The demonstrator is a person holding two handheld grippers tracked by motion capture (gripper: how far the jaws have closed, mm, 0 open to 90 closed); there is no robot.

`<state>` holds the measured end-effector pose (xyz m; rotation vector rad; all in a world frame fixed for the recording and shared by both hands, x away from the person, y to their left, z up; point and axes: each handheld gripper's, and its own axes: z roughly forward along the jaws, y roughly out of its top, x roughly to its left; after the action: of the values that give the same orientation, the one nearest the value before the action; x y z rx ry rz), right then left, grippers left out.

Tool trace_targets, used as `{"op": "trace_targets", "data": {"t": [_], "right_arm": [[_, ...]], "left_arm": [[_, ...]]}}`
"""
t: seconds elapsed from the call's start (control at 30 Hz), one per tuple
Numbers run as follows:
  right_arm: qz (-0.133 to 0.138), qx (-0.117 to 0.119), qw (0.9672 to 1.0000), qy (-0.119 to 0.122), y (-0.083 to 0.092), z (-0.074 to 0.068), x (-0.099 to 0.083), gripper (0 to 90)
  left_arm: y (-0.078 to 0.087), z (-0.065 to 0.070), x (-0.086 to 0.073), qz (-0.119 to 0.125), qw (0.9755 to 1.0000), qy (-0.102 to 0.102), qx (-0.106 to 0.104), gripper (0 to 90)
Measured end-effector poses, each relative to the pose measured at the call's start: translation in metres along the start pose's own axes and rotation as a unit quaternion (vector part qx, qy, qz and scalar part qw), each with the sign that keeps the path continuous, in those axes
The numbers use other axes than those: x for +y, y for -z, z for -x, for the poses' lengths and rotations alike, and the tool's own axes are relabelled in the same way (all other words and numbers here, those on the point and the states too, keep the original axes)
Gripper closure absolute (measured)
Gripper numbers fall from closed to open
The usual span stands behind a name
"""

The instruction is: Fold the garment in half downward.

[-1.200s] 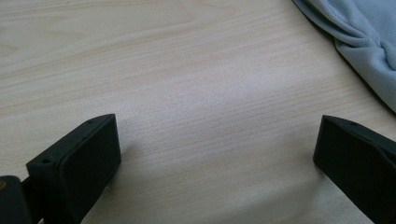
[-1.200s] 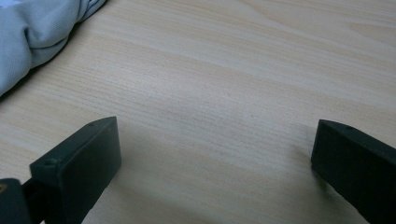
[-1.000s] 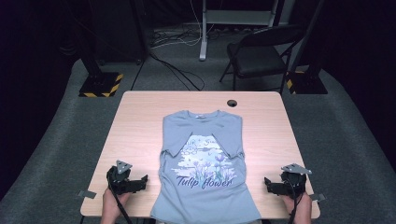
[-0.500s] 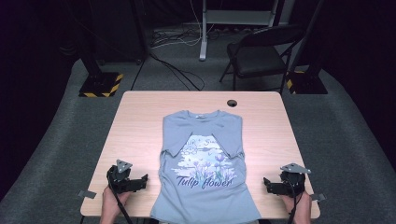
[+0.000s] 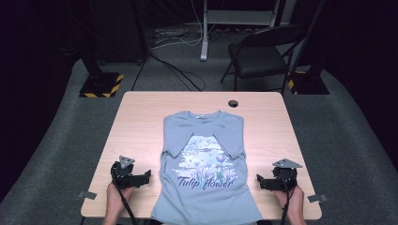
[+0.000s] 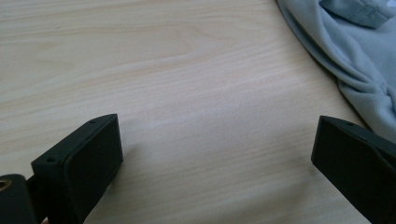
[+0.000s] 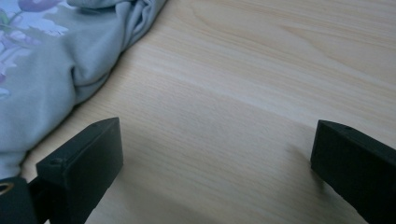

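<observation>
Nothing moved — left gripper, right gripper wide apart

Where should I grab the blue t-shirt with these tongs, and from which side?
Probably take the t-shirt by its side edges near the hem, one in each set of tongs, coming in low from the sides. Both sleeves are already folded inward, and the left tongs and right tongs sit open on the table, pointing at those edges, which bunch slightly off the wood.
</observation>
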<state>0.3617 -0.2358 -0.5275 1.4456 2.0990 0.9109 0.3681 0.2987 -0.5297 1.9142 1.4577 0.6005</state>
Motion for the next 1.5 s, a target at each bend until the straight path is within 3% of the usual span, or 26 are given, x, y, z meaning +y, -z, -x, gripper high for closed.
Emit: {"op": "trace_targets", "data": {"t": [0.6, 0.8, 0.9, 0.97, 1.1, 1.23, 1.5], "right_arm": [[0.008, 0.024, 0.9995, -0.017, -0.032, -0.008, 0.039, 2.5], [0.014, 0.020, 0.9996, -0.017, -0.044, -0.011, 0.052, 3.2], [0.023, 0.025, 0.9992, -0.023, -0.050, -0.010, 0.059, 3.9], [0.014, 0.025, 0.9994, -0.018, -0.055, -0.012, 0.063, 3.7], [-0.010, 0.011, 0.9999, 0.004, -0.063, -0.018, 0.062, 2.9], [-0.009, 0.000, 0.9999, 0.014, -0.061, -0.020, 0.061, 3.7], [-0.007, 0.001, 0.9999, 0.015, -0.058, -0.016, 0.057, 3.3]], "left_arm": [[-0.026, 0.023, 0.038, 0.018, 0.9992, -0.017, -0.032, 1.5], [-0.038, 0.032, 0.044, 0.001, 0.9989, -0.040, -0.023, 1.8], [-0.041, 0.033, 0.048, -0.001, 0.9991, -0.038, -0.021, 1.8], [-0.044, 0.034, 0.049, -0.010, 0.9990, -0.041, -0.015, 2.1], [-0.048, 0.036, 0.048, -0.017, 0.9986, -0.046, -0.020, 2.2], [-0.049, 0.035, 0.048, -0.015, 0.9986, -0.045, -0.024, 2.1], [-0.052, 0.036, 0.050, -0.016, 0.9981, -0.048, -0.034, 1.9]]}}
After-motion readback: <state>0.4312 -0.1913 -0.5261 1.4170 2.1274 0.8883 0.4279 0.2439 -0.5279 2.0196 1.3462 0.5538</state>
